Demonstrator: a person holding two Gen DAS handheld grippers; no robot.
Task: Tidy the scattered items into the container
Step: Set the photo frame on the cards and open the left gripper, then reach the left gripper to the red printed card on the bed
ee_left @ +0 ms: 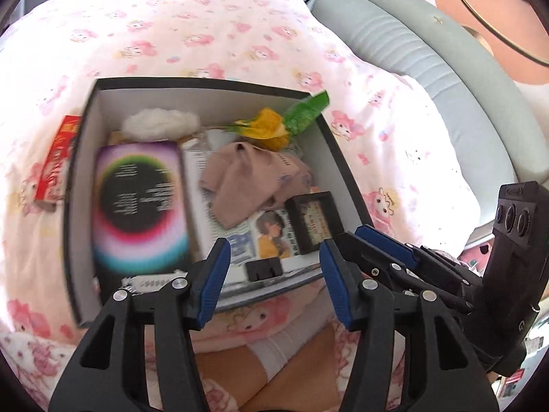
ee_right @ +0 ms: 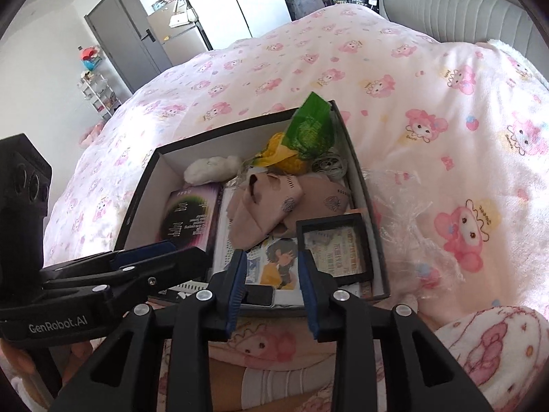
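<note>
A black box with white inside (ee_left: 85,127) (ee_right: 375,237) sits on the bed. It holds a colourful booklet (ee_left: 140,206) (ee_right: 190,219), beige socks (ee_left: 250,185) (ee_right: 271,206), a white fluffy ball (ee_left: 161,123) (ee_right: 212,168), a yellow and green toy (ee_left: 274,127) (ee_right: 308,134), a small black frame (ee_left: 314,221) (ee_right: 334,247) and an anime card (ee_left: 271,237) (ee_right: 278,264). A red packet (ee_left: 56,161) lies outside the box's left wall. My left gripper (ee_left: 274,281) is open and empty over the box's near edge. My right gripper (ee_right: 272,288) is open and empty beside it.
The bed has a pink cartoon-print duvet (ee_left: 206,34) (ee_right: 446,120). Crumpled clear plastic (ee_right: 411,213) lies right of the box. A grey padded headboard (ee_left: 446,79) (ee_right: 463,10) stands behind. My knees (ee_left: 267,377) are under the grippers.
</note>
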